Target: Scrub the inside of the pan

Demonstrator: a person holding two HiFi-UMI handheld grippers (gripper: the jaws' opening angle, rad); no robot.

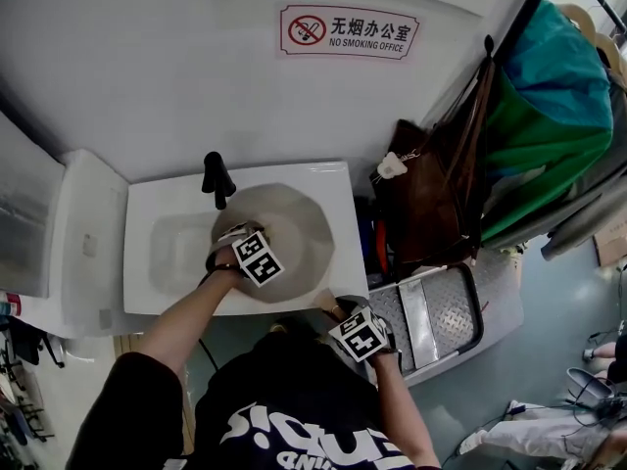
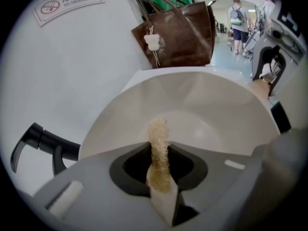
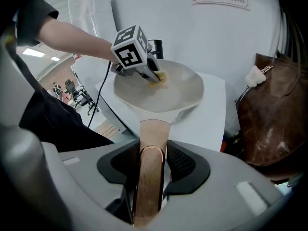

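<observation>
Item: pale cream round pan (image 1: 299, 233), held over the white sink (image 1: 147, 272). Scrubbing is in hand.
- Left gripper (image 3: 155, 77) pinches a yellowish scouring pad (image 2: 159, 153) at the pan's inner wall.
- Right gripper (image 1: 343, 313) clamps the copper-brown handle (image 3: 150, 143).

Next, I judge, I sweep the pad across the interior with the handle steady.

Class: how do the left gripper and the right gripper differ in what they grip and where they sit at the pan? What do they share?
The left gripper pinches a scrubbing pad; the right gripper clamps the pan handle. The left gripper reaches inside the pan; the right gripper sits outside its rim. Both are shut on something.
</observation>
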